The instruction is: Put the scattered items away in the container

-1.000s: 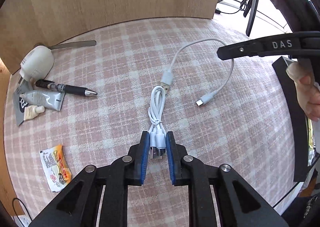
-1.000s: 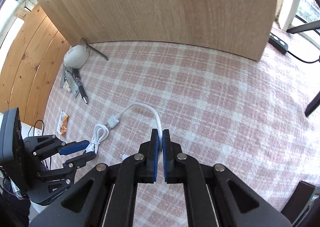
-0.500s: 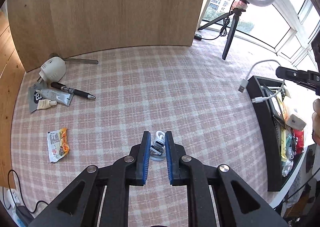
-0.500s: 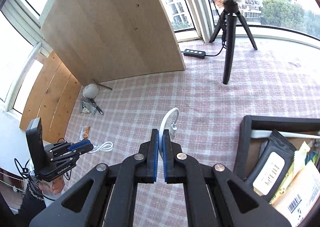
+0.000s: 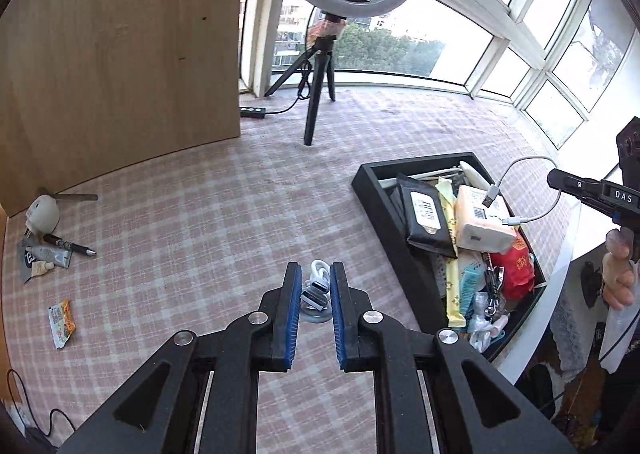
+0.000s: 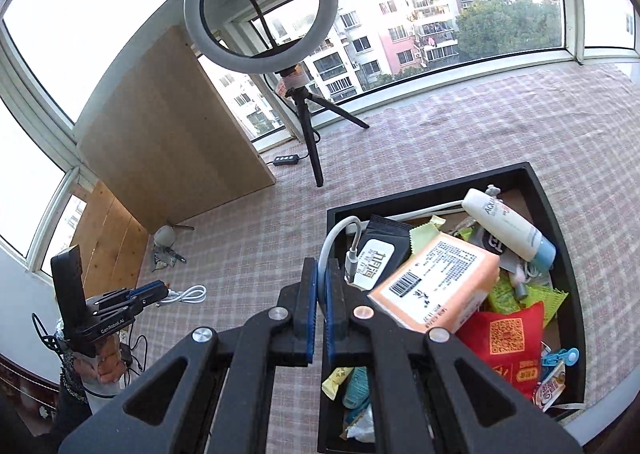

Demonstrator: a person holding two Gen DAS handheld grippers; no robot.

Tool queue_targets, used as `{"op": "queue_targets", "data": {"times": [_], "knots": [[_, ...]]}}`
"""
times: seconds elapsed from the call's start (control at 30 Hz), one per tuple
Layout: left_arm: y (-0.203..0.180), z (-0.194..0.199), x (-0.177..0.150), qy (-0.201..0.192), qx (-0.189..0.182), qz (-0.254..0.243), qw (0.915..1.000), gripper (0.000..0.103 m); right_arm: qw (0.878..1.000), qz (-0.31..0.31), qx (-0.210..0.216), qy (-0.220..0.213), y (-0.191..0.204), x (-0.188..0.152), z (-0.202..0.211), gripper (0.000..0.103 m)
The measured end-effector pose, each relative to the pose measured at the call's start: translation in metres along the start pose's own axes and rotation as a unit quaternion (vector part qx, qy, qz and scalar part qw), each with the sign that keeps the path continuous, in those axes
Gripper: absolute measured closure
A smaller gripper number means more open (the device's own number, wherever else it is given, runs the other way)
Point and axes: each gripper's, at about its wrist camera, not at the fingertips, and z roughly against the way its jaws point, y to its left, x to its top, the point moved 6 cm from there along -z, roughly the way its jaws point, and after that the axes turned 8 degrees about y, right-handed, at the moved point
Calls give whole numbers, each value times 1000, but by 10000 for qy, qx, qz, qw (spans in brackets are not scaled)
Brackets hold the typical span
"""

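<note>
Two cables (image 5: 532, 190) (image 5: 316, 286), one pen (image 5: 70, 247), one tray (image 5: 380, 206).

Left gripper (image 5: 315, 290) carrying a coiled white cable (image 5: 316, 288) over the checked cloth (image 5: 208, 238).
Its blue pads pinch the bundle; to the right, the right gripper (image 5: 554, 176) dangles a short cable (image 5: 516, 190) above the crowded black tray (image 5: 384, 210).

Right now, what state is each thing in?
Left tongs: shut on coiled white cable, lifted.
Right tongs: shut on short white cable, over black tray.
Black tray: crowded with packets.
Pen: lying on tablecloth.
Snack packet: lying flat, uncollected.
</note>
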Motion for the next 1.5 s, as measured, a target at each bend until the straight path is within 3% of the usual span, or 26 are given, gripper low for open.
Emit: {"op": "queue_targets", "data": {"times": [0.17, 0.37, 0.7, 0.77, 0.83, 0.9, 0.93, 1.0, 1.03, 1.5], "knots": [[-87, -20, 13, 50, -385, -619, 9973, 90, 9986, -357, -387, -112, -55, -20, 35, 99], [-181, -50, 12, 259, -744, -1327, 9880, 90, 9956, -641, -680, -87, -109, -45, 64, 99], [-265, -85, 12, 446, -953, -1735, 9792, 90, 9960, -642, -620, -54, -142, -39, 78, 99], [-273, -87, 14, 425, -944, -1745, 9792, 90, 9968, -580, -550, -75, -140, -31, 77, 99], [-278, -92, 19, 394, -683, -1779, 9809, 85, 9968, -498, -615, -68, -139, -25, 74, 99], [-277, -98, 25, 369, -279, -1727, 9839, 56, 9949, -375, -940, 7, -141, -19, 67, 95], [-275, -100, 26, 364, -230, -1685, 9848, 43, 9929, -327, -1134, 137, -142, -18, 61, 83], [-272, -100, 28, 354, -175, -1661, 9853, 44, 9900, -341, -1354, 205, -147, -19, 56, 65], [-270, -99, 28, 324, -106, -1663, 9855, 44, 9899, -321, -1367, 182, -148, -20, 55, 61], [-212, -86, 15, 374, 140, -1222, 9917, 44, 9925, -512, -1109, 53, -152, -32, 65, 61]]}}
